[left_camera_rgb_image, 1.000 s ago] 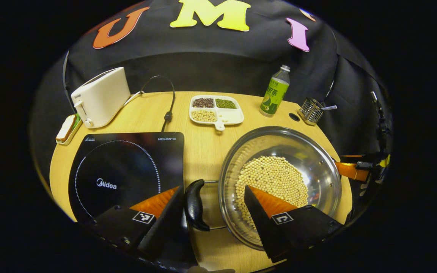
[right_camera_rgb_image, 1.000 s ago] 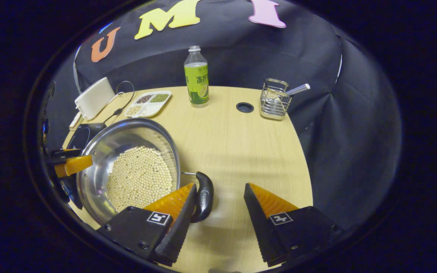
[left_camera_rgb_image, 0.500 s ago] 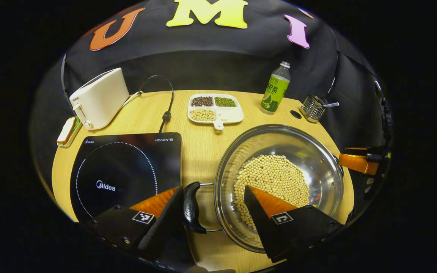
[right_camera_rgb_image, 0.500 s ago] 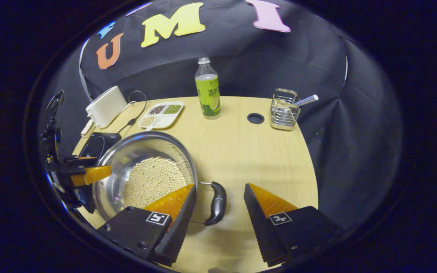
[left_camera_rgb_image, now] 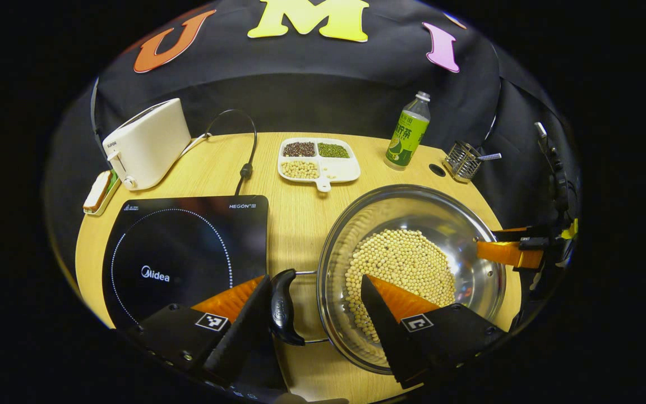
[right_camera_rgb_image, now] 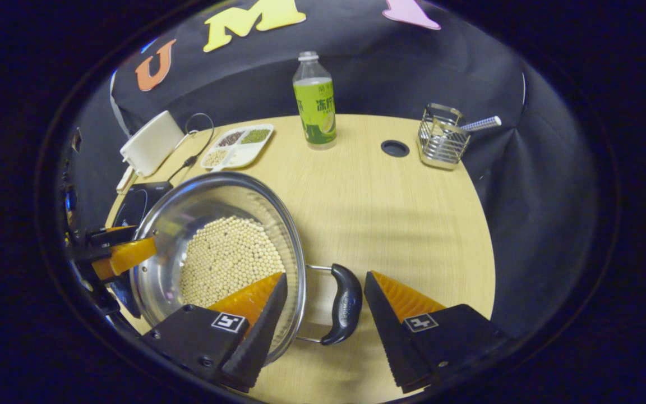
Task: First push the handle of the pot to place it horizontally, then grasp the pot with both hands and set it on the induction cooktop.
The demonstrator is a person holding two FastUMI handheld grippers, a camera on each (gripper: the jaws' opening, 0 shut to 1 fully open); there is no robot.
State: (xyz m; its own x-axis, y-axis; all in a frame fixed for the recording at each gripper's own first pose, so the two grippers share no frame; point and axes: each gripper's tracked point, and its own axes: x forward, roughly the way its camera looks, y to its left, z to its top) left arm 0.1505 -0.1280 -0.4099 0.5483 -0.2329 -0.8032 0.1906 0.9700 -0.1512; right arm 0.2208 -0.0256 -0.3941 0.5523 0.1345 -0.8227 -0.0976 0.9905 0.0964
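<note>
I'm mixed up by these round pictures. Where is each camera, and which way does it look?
Left gripper view: rides the left gripper, facing the pot's left handle beside the cooktop; its own fingers show.
Right gripper view: rides the right gripper, facing the right handle; its own fingers show.
Shared: pot, beans, bottle.

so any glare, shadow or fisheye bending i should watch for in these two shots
Left gripper view: bright glare on the steel pot wall, the table edge bows strongly, and the induction cooktop glass shows only a dull sheen. Right gripper view: a soft shadow band crosses the table beyond the pot, and the bottle stays sharp.
</note>
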